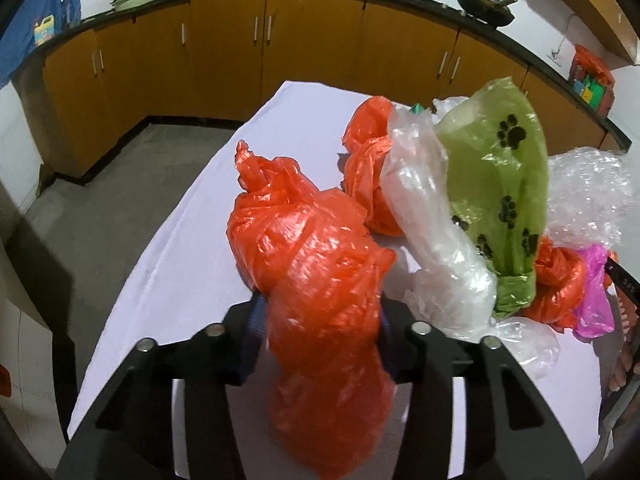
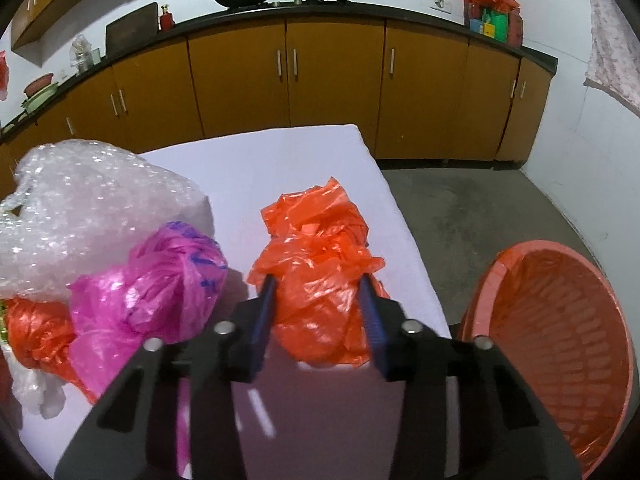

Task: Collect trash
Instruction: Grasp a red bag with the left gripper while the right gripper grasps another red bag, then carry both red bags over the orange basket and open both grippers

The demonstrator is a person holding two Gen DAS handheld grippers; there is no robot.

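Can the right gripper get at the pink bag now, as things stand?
Probably not yet: the right gripper is closed around an orange bag. The pink bag lies just to its left, uncovered, so once freed the way looks open.

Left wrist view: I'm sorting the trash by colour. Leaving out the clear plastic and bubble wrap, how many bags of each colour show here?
Orange bags: 3
Green bag: 1
Pink bag: 1
Total: 5

Glossy crinkled plastic bags (image 1: pixel 316 264) on a matt white cloth (image 1: pixel 192 216) — ribbed plastic basket (image 2: pixel 556 320), bubble wrap (image 2: pixel 80 208).
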